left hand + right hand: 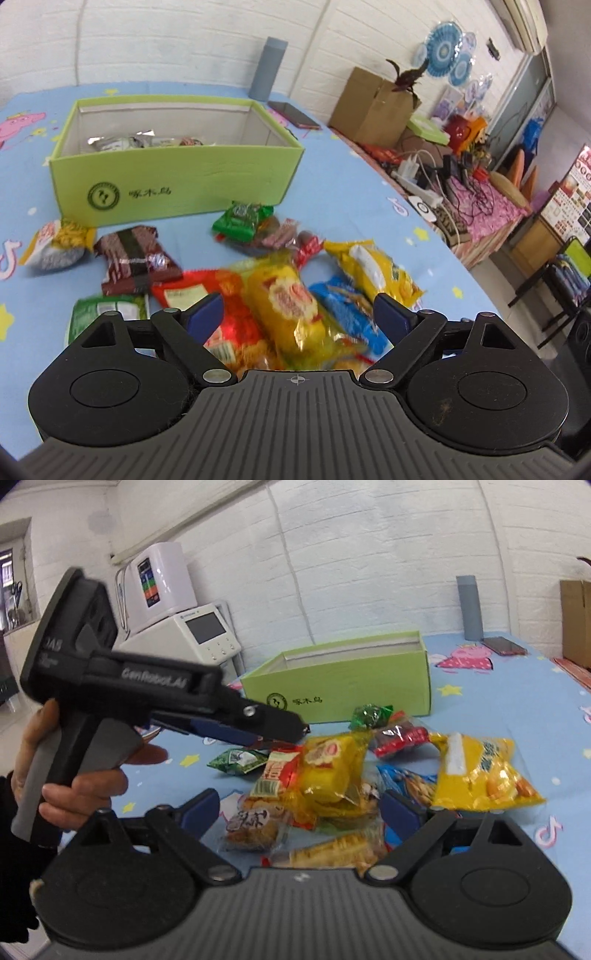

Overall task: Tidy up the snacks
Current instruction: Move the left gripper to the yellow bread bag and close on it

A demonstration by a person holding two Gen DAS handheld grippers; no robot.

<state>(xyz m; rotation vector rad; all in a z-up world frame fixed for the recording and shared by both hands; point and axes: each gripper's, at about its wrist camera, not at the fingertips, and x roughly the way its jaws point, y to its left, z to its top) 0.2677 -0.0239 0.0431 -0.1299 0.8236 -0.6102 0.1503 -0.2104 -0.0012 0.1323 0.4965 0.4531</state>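
Observation:
A lime-green open box stands on the blue cartoon cloth, and a few wrapped snacks lie inside it. In front of it is a loose pile of snack packets: a long yellow pack, a blue one, a yellow bag, a brown one and a green one. My left gripper hovers open over the yellow pack, gripping nothing. The right wrist view shows that gripper from the side, in a hand. My right gripper is open and empty above the pile's near side, by the yellow pack and the box.
Behind the box stand a grey bottle and a dark phone. A cardboard box and a cluttered side table with cables lie past the cloth's right edge. White appliances stand at the far left.

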